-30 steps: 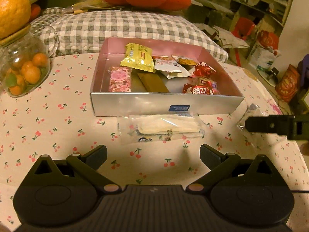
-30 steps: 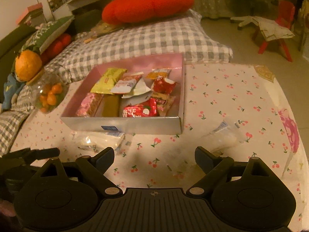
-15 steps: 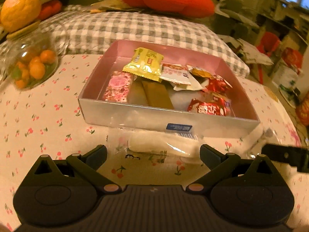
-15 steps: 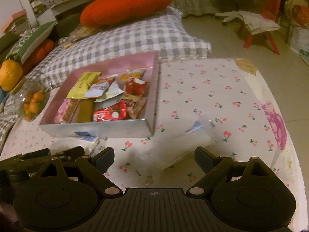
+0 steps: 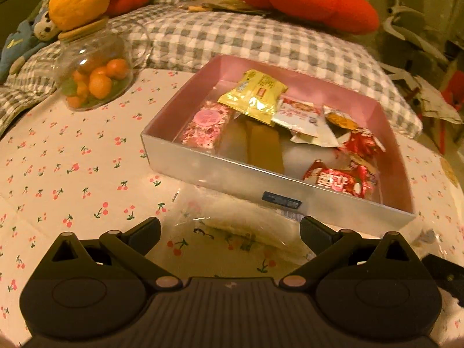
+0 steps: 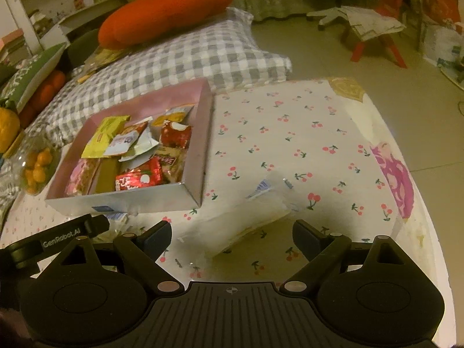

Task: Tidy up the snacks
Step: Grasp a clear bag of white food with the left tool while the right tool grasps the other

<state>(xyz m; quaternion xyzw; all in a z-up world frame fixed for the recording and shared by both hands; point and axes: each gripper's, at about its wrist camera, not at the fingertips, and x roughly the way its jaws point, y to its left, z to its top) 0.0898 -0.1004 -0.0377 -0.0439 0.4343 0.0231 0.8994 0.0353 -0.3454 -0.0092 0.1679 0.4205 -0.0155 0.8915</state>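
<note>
On the cherry-print bench (image 6: 290, 133) the left claw (image 5: 230, 229) hangs with its jaws wide apart over a clear-wrapped snack (image 5: 246, 223) lying just against the near wall of the silver box (image 5: 220, 174), nothing pinched. The right claw (image 6: 232, 232) is likewise spread open above a second clear packet (image 6: 246, 217) lying on the cloth beside the box's corner, pads off it. Inside the pink-lined box sit the sorted snacks (a yellow packet (image 5: 255, 95), a red one (image 5: 342, 179), a pink bar (image 5: 206, 124)), with a glass jar of small oranges (image 5: 95, 78) well off to its left.
</note>
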